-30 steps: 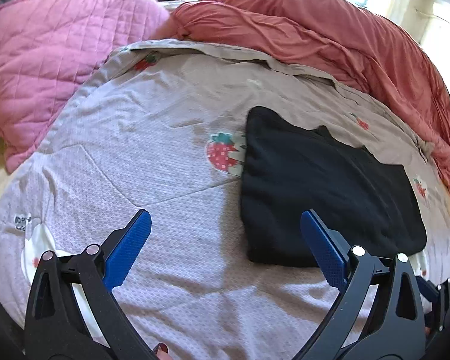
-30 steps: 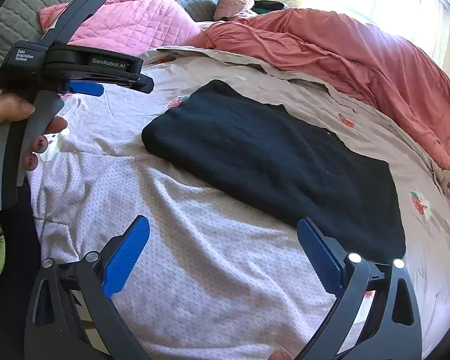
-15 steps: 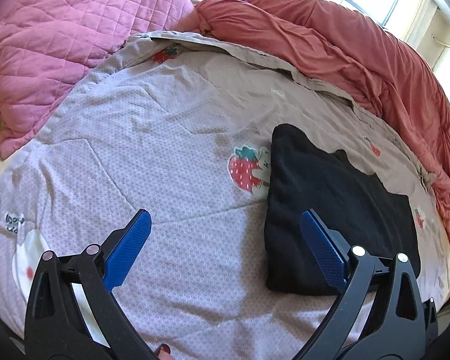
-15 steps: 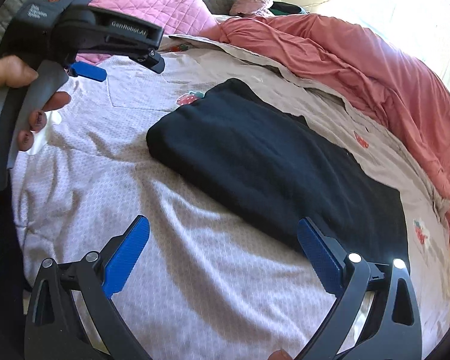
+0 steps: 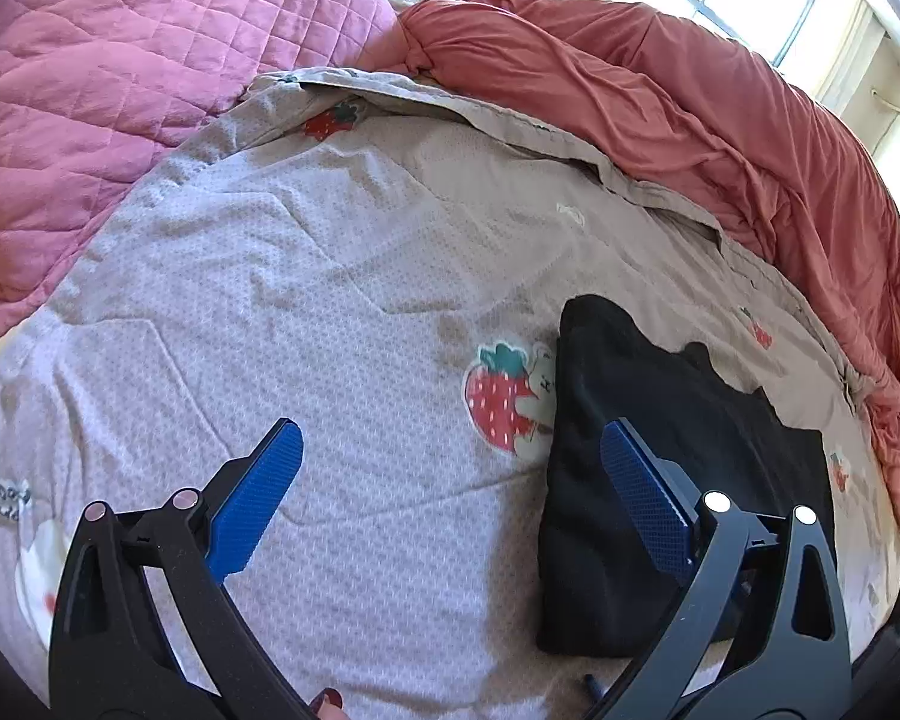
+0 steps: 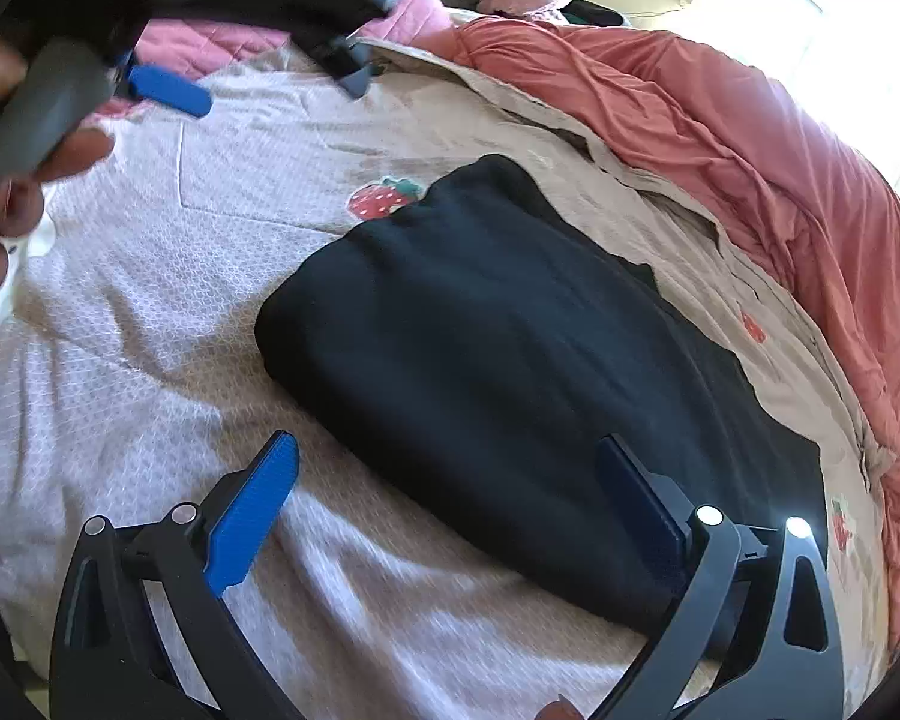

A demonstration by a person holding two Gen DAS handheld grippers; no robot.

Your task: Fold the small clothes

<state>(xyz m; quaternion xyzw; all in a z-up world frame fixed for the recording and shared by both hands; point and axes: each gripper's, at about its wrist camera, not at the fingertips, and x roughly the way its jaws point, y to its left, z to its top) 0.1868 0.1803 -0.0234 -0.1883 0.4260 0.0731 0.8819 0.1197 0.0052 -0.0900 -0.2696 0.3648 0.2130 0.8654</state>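
My left tool (image 5: 450, 492) hangs above the bed with its blue-padded jaws spread wide and nothing between them; my right tool (image 6: 444, 492) is spread the same way, empty. The folded black fabric garment (image 6: 510, 360) lies flat on the pale dotted bedspread printed with strawberries (image 5: 330, 300), its edge just beside one red strawberry print (image 5: 498, 402). A rumpled coral duvet (image 5: 690, 120) lies along the far side, and a pink quilted blanket (image 5: 120, 60) is bunched at the far left.
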